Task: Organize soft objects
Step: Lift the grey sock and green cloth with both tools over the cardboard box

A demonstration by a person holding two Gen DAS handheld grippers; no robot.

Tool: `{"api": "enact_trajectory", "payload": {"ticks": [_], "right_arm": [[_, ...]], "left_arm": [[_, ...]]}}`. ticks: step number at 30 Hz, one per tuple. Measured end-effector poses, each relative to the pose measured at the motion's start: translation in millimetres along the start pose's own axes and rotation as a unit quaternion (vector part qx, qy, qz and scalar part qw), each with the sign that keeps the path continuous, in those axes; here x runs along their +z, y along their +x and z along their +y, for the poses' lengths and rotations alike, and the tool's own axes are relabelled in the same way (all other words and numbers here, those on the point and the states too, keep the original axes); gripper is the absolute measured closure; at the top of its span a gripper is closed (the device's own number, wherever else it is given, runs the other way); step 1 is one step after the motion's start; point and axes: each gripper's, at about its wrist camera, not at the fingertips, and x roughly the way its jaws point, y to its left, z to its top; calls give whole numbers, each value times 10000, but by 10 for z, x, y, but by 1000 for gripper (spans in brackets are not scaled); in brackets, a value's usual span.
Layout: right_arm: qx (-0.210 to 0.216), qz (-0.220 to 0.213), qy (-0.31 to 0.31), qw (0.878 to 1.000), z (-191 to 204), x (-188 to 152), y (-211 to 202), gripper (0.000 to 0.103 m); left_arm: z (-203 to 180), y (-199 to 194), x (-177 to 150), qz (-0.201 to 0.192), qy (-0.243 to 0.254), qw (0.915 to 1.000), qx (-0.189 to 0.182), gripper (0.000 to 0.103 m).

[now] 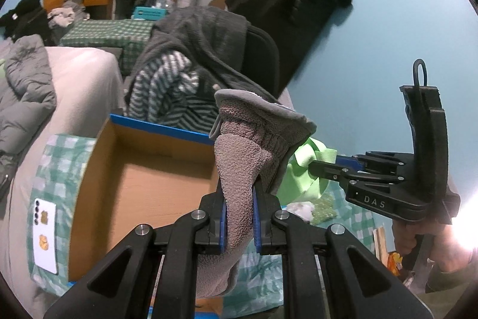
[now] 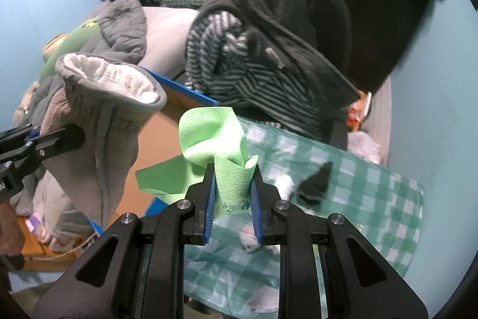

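Note:
My left gripper [image 1: 239,217] is shut on a grey fleece glove [image 1: 254,145] and holds it up over the right side of an open cardboard box [image 1: 143,178] with a blue rim. The glove also shows in the right wrist view [image 2: 98,121], its white lining at the cuff. My right gripper [image 2: 233,208] is shut on a light green cloth [image 2: 215,139], held above the green checked tablecloth [image 2: 343,169]. In the left wrist view the right gripper [image 1: 313,166] is just right of the glove, with the green cloth [image 1: 301,172] in it.
A white phone [image 1: 44,235] lies left of the box. A chair draped with striped and dark clothes [image 1: 185,79] stands behind the box. A small black item [image 2: 313,184] and white bits [image 2: 283,184] lie on the tablecloth. A grey jacket [image 1: 24,85] lies at the left.

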Motion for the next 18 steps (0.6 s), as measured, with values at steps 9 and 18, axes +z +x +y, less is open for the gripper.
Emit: {"api": "enact_trajectory", "payload": {"ticks": [9,18], "right_arm": [[205,30,-408,9990,413,239,187,83],[299,253,-658,9971,710,359,461,83]], "left_arm": [[365,-80,-60,-74,-240,9993,283,90],[702,-34,-145,6,-438,9979,469,90]]}}
